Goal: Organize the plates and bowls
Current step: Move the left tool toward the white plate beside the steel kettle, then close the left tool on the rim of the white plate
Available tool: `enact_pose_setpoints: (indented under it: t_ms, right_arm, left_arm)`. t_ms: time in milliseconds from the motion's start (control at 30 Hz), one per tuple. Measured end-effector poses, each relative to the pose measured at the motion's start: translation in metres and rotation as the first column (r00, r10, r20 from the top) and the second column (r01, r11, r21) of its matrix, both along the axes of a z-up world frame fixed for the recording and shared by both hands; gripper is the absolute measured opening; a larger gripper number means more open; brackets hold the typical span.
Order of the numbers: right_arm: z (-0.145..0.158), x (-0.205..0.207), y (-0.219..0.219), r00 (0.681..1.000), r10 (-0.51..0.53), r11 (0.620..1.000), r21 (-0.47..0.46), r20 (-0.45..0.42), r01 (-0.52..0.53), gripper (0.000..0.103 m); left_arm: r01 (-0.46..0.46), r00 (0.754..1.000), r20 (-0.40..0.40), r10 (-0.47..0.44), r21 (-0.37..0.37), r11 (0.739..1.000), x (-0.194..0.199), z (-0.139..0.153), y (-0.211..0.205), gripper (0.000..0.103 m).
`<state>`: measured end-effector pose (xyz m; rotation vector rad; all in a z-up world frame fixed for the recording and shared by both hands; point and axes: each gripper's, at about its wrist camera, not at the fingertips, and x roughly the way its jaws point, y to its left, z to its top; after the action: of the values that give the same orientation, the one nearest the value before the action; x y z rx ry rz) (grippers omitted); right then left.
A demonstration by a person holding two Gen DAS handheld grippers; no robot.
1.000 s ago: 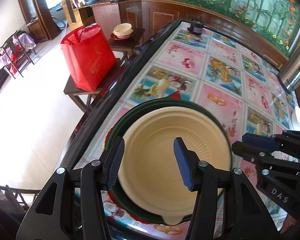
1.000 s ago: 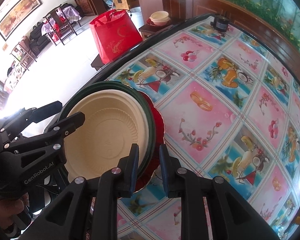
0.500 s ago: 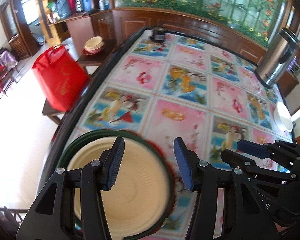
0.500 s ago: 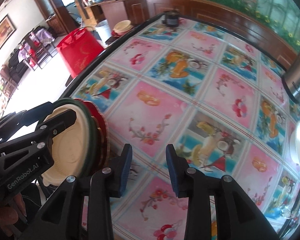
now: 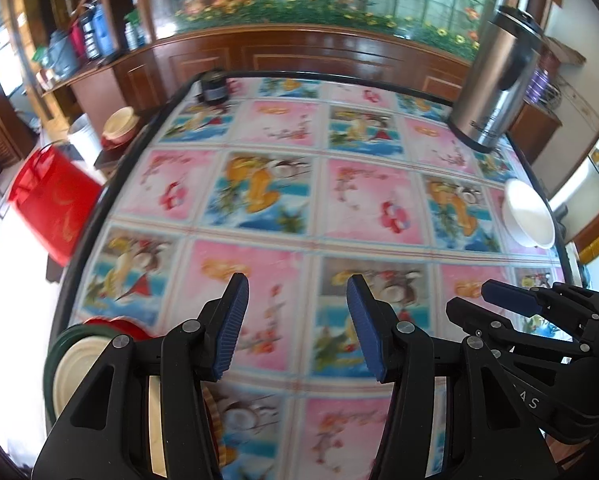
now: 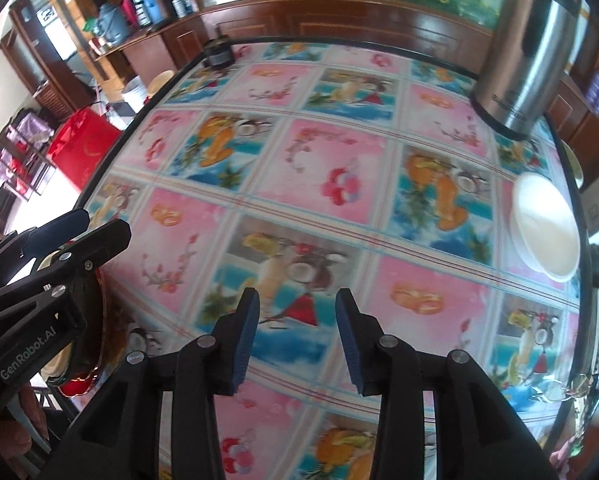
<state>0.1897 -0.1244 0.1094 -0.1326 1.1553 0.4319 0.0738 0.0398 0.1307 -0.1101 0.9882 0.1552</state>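
Observation:
A stack of plates lies at the table's near left edge: a cream plate (image 5: 71, 372) on a dark green one (image 5: 53, 348) on a red one (image 5: 115, 326). My left gripper (image 5: 297, 292) is open over the patterned tablecloth to the right of the stack, with nothing between its fingers. The jaws of my right gripper (image 6: 297, 304) are opening over the tablecloth, also with nothing between them. A white bowl (image 6: 547, 224) (image 5: 527, 216) sits near the table's right edge, far from both grippers. In the right wrist view the left gripper (image 6: 99, 224) hides most of the stack, leaving only the red rim (image 6: 99, 320).
A tall steel urn (image 5: 495, 80) (image 6: 527, 60) stands at the far right corner of the table. A small dark object (image 5: 213, 88) sits at the far left edge. Beyond the left edge are a red bag (image 5: 47, 208) and a side table with stacked bowls (image 5: 119, 124).
Both grippers have swung right, away from the plate stack, which has slid to the lower left of both views. The right gripper's jaws, narrow at the stack's rim before, have widened.

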Motion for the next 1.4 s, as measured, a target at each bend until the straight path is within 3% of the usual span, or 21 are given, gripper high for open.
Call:
enact_pose_setpoints:
  t_ms: [700, 967, 1400]
  right_arm:
    - [0.0, 0.055, -0.135, 0.978, -0.207, 0.978, 0.004, 0.028, 0.207, 0.045]
    - [-0.003, 0.081, -0.199, 0.954, -0.298, 0.954, -0.026, 0.039, 0.299, 0.046]
    - [-0.028, 0.119, -0.257, 0.931, -0.365, 0.931, -0.026, 0.002, 0.365, 0.047]
  left_arm:
    - [0.169, 0.986, 0.0, -0.169, -0.007, 0.986, 0.099, -0.004, -0.127, 0.051]
    - [0.22, 0.974, -0.037, -0.222, -0.064, 0.974, 0.14, -0.017, -0.177, 0.051]
    - [0.244, 0.959, -0.124, -0.255, -0.095, 0.965, 0.19, -0.054, -0.23, 0.051]
